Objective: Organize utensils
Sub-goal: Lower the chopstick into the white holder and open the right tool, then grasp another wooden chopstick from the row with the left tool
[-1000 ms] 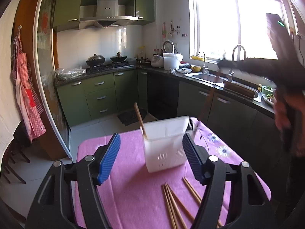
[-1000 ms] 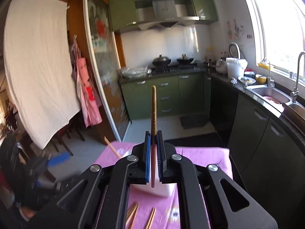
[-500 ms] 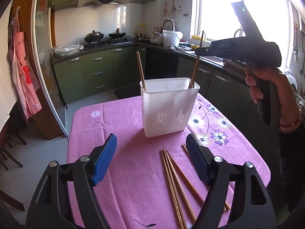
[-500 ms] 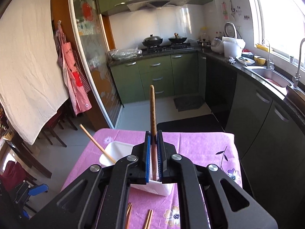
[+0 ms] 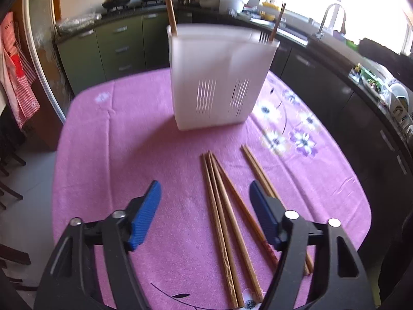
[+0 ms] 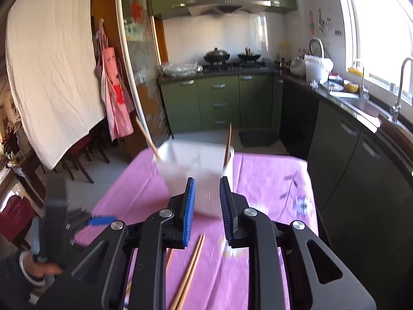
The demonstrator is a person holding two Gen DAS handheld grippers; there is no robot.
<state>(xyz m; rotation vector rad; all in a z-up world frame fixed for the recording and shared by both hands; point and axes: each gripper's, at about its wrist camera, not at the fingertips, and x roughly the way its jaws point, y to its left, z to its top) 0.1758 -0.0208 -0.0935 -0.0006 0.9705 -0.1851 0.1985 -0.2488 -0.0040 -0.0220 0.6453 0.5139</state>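
Observation:
A white slotted utensil holder (image 5: 219, 77) stands on the pink tablecloth (image 5: 129, 155). Two wooden chopsticks lean in it, one at its left corner (image 5: 169, 2) and one at its right (image 5: 276, 20). Several more chopsticks (image 5: 224, 206) lie flat on the cloth in front of it. My left gripper (image 5: 204, 211) is open and empty, low over the lying chopsticks. My right gripper (image 6: 206, 206) is open and empty, in front of the holder (image 6: 191, 165), with the two standing chopsticks (image 6: 228, 142) beyond it. Chopsticks (image 6: 191, 266) lie below it.
The table's edges drop off left and right. Green kitchen cabinets (image 6: 219, 103), a stove with pans (image 6: 227, 59) and a sink counter (image 6: 361, 103) stand behind. The left gripper (image 6: 100, 219) and the hand holding it show at the lower left of the right wrist view.
My right gripper opened and let go of the chopstick, which now leans in the holder's right side, then drew back. My left gripper dropped lower over the lying chopsticks.

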